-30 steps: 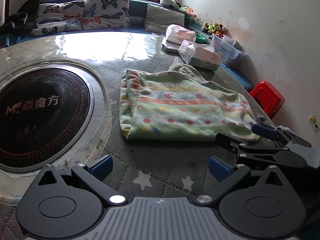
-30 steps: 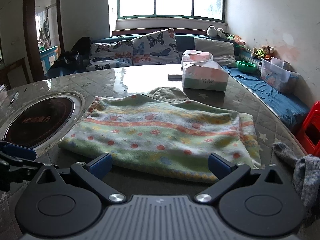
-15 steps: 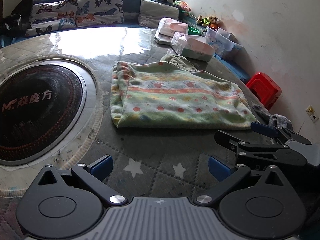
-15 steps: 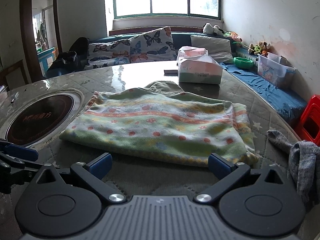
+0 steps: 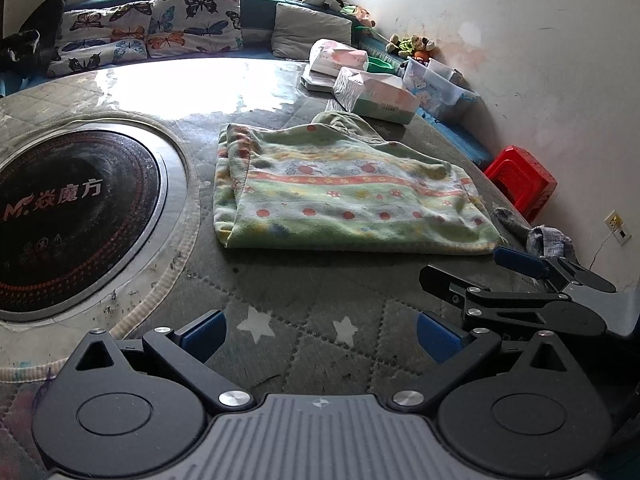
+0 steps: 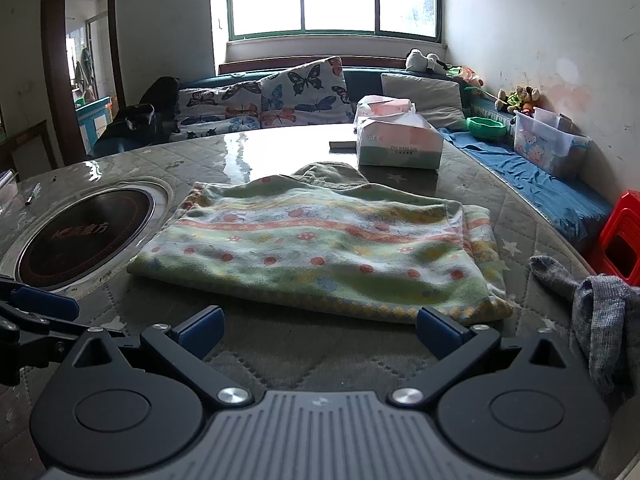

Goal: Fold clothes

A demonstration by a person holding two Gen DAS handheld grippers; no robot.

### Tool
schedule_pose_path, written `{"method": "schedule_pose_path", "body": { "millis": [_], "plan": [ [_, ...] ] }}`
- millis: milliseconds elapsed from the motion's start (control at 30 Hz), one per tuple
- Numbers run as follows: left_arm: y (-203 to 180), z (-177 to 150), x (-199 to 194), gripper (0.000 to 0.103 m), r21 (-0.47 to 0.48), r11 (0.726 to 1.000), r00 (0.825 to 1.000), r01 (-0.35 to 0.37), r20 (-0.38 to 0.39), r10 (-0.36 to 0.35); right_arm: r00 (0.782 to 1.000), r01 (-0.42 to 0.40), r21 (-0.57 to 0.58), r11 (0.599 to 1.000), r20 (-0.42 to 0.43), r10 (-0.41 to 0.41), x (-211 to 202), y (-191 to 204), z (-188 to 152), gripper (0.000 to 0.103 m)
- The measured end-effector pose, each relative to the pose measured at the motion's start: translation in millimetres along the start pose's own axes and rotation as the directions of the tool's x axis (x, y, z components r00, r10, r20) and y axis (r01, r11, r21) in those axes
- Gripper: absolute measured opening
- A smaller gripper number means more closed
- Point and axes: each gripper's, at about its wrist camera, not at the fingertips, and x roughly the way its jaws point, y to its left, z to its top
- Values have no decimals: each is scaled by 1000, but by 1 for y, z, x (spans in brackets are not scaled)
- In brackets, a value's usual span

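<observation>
Hob (image 5: 60, 216) lettering, perhaps "焱魔方".

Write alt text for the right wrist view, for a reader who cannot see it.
A folded green blanket with red dots and stripes lies on a round quilted table, just beyond the right gripper, whose jaws are open and empty. A cooktop is set into the table at left, a tissue box stands behind, and a grey sock lies at right.
</observation>
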Motion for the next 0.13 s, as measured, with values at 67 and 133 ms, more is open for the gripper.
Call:
{"method": "schedule_pose_path", "body": {
  "millis": [67, 133],
  "plan": [
    [0, -1, 0, 103, -3, 1000, 1000, -1, 1, 1, 1000, 0, -1, 1000, 2, 0, -1, 0, -1, 103],
    [0, -1, -1, 103, -5, 1000, 1000, -6, 2, 6, 1000, 2, -3, 1000, 2, -2, -2, 1, -1, 103]
  ]
}}
